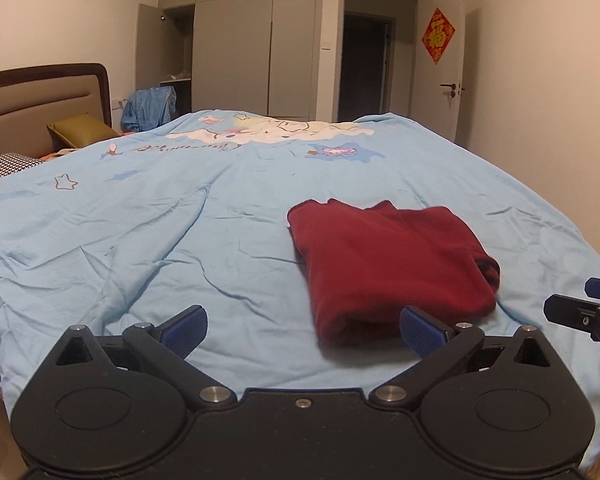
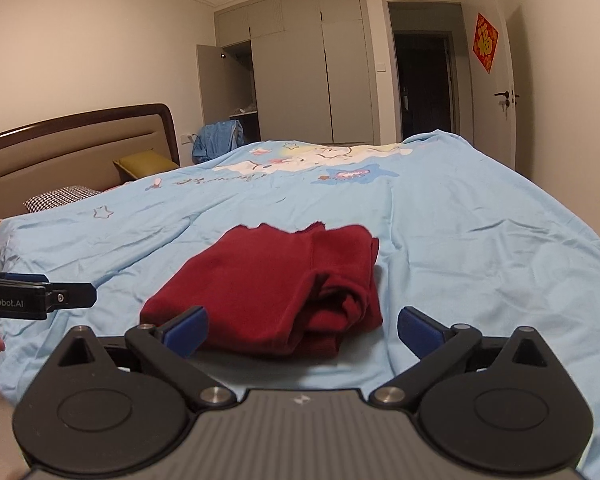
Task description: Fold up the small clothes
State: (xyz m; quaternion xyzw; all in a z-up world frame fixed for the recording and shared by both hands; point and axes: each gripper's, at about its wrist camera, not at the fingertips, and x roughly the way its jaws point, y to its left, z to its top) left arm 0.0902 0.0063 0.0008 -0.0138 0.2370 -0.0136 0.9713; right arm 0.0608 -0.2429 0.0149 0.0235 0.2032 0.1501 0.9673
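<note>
A dark red garment [image 1: 392, 264] lies folded into a thick rectangular bundle on the light blue bedspread [image 1: 140, 240]. My left gripper [image 1: 302, 330] is open and empty, just in front of the bundle's near left corner, with its right fingertip beside the fold. In the right wrist view the same red garment [image 2: 276, 288] lies straight ahead, its layered edges facing right. My right gripper [image 2: 302, 330] is open and empty, just short of the bundle's near edge. Each gripper shows at the edge of the other's view: the right gripper [image 1: 580, 312], the left gripper [image 2: 40, 300].
The bedspread [image 2: 480, 240] has a cartoon print at the far side. A headboard [image 2: 72, 148], an olive pillow [image 2: 144, 164] and a checked pillow [image 2: 60, 196] are on the left. Blue clothing [image 2: 216, 140], a wardrobe [image 2: 300, 68] and an open door [image 2: 496, 84] stand beyond the bed.
</note>
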